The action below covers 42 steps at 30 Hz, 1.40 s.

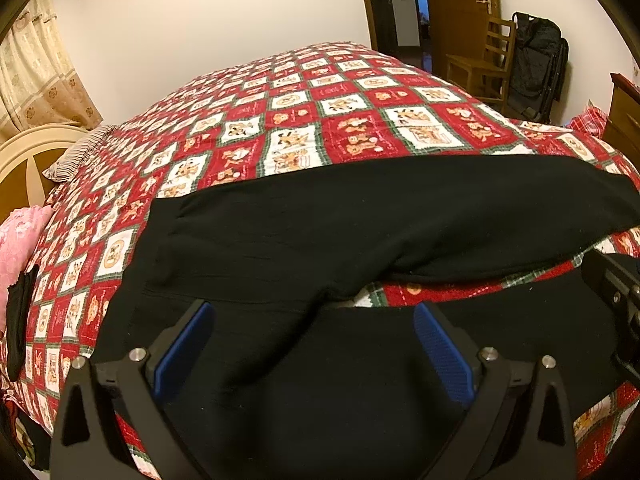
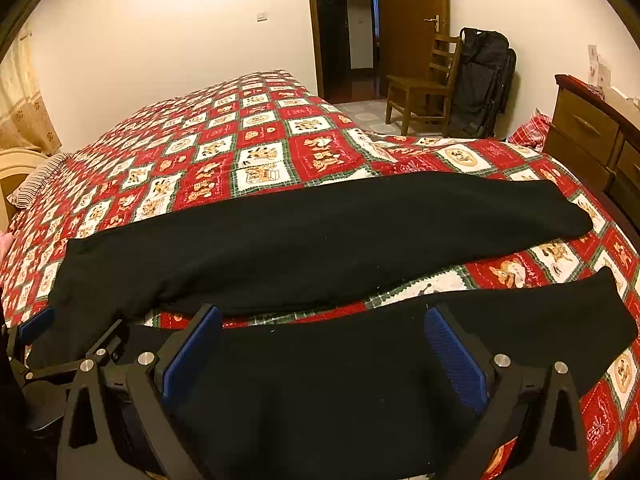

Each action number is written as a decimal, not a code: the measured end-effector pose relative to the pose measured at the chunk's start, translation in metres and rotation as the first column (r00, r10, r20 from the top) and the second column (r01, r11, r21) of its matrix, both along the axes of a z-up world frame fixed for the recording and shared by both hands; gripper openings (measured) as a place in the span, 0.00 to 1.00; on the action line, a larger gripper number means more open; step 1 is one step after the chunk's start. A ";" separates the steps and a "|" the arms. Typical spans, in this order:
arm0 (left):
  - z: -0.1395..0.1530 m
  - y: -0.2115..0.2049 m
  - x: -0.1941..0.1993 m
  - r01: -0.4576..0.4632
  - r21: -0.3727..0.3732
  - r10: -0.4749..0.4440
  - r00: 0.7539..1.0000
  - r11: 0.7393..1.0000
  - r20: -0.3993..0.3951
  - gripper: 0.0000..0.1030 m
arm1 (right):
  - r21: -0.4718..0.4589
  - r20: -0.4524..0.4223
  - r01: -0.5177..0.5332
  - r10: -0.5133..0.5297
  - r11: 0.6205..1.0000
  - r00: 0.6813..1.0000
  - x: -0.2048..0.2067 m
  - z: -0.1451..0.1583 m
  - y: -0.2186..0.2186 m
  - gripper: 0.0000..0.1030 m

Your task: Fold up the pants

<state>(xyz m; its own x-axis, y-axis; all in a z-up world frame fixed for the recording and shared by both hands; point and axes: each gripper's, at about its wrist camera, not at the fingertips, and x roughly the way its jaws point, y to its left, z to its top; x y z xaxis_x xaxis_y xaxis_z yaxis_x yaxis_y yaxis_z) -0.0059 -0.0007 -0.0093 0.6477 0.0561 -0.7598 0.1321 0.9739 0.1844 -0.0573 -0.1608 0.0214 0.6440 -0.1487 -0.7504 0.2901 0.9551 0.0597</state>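
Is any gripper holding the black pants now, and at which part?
Nothing is held. The left gripper and right gripper are both open above the near leg of the pants.

We are in a home bedroom. A bed (image 2: 256, 128) fills most of both views, covered by a red, white and green patchwork quilt (image 1: 320, 120), with a striped pillow (image 1: 76, 156) at its headboard (image 1: 24, 156). We see patterned curtains (image 1: 36, 72) to the left, a wooden door (image 2: 412, 20) standing open, a wooden chair (image 2: 420, 88) beside it, a black bag (image 2: 480, 84) against the wall, and a wooden dresser (image 2: 592, 136) to the right
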 end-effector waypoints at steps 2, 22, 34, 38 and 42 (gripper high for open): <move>-0.001 -0.001 0.000 0.000 0.002 0.000 1.000 1.000 0.000 0.99 | 0.000 0.000 0.000 0.000 1.000 1.000 0.000 0.000 0.000 0.99; -0.004 0.001 0.004 -0.005 -0.008 0.005 1.000 1.000 -0.023 0.99 | 0.006 -0.004 0.001 -0.001 1.000 1.000 -0.001 -0.002 0.000 0.99; -0.007 0.007 0.013 -0.007 -0.015 0.006 0.999 1.000 -0.039 0.99 | 0.004 -0.001 -0.013 0.013 1.000 1.000 0.003 -0.004 -0.002 0.99; -0.004 0.013 0.023 -0.001 -0.014 0.001 0.999 1.000 -0.034 0.99 | 0.004 -0.017 -0.038 0.038 0.999 0.999 0.021 0.000 -0.009 0.99; 0.002 0.029 0.039 0.009 -0.048 -0.010 0.999 0.999 -0.035 0.99 | 0.003 -0.024 -0.109 0.109 0.994 0.994 0.043 0.007 -0.016 0.99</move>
